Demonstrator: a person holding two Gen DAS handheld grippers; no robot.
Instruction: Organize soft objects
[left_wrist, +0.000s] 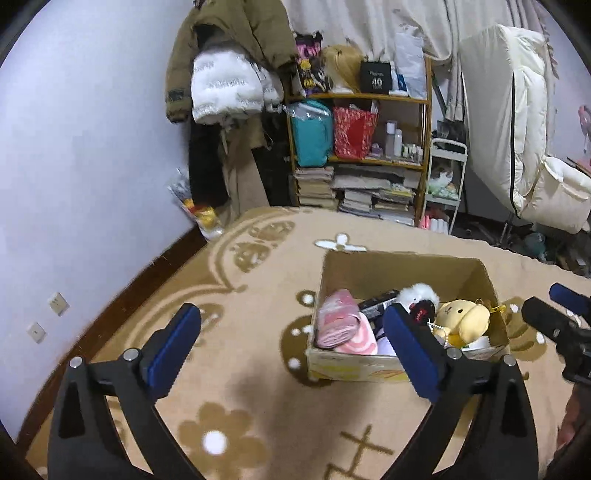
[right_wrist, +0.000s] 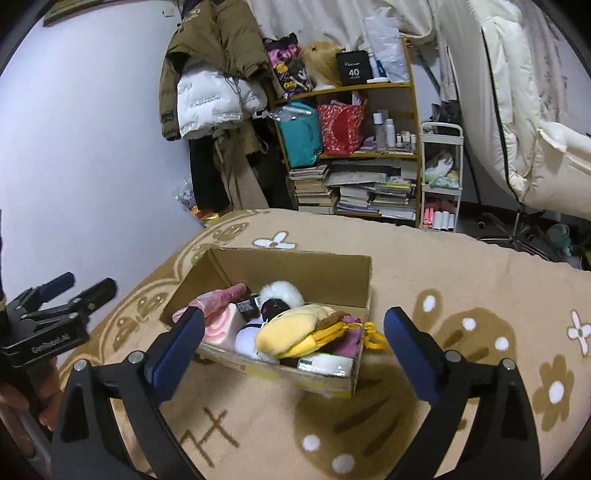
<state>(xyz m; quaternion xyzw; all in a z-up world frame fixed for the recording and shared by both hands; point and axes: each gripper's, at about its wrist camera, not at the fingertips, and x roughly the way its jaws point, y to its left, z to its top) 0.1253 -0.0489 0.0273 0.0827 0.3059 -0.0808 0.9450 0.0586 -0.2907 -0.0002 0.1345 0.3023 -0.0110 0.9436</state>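
Brown cardboard box (left_wrist: 402, 266), open-topped and full of soft toys, sits on the tan flower-patterned blanket (left_wrist: 258, 398) ahead of both your tools, its long axis running away from you. Your left tool (left_wrist: 291, 343) stands left of it and your right tool (right_wrist: 293, 341) faces it squarely, nearer the yellow plush toy (right_wrist: 286, 328). Both tools are spread wide and empty.

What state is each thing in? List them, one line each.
Cardboard box: open-topped, on the blanket, holding soft things.
Yellow plush: lying in the box.
Pink roll: lying in the box.
Left claw: open, empty.
Right claw: open, empty.
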